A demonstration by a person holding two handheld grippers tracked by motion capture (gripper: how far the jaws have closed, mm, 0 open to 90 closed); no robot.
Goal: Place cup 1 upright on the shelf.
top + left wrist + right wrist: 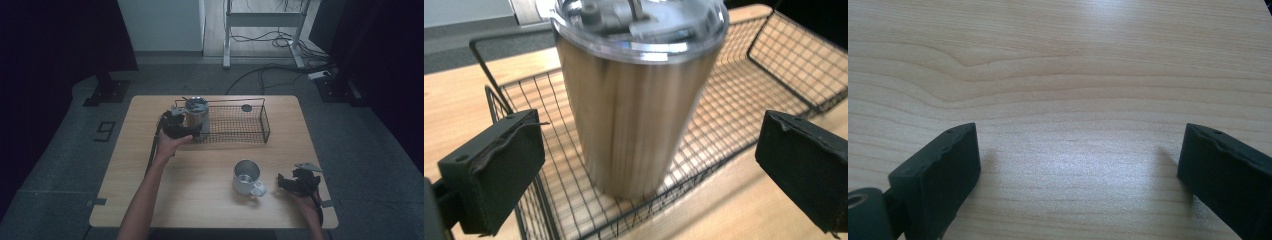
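Left gripper jaws released — spread either side of the steel tumbler, which stands upright in the left end of the wire basket. Right gripper jaws released too, low over the bench just beside the metal mug.

A light wooden rectangular table stands on a grey floor in dim light. Behind it are a white wall panel, a white metal desk frame, black cables and dark curtains.
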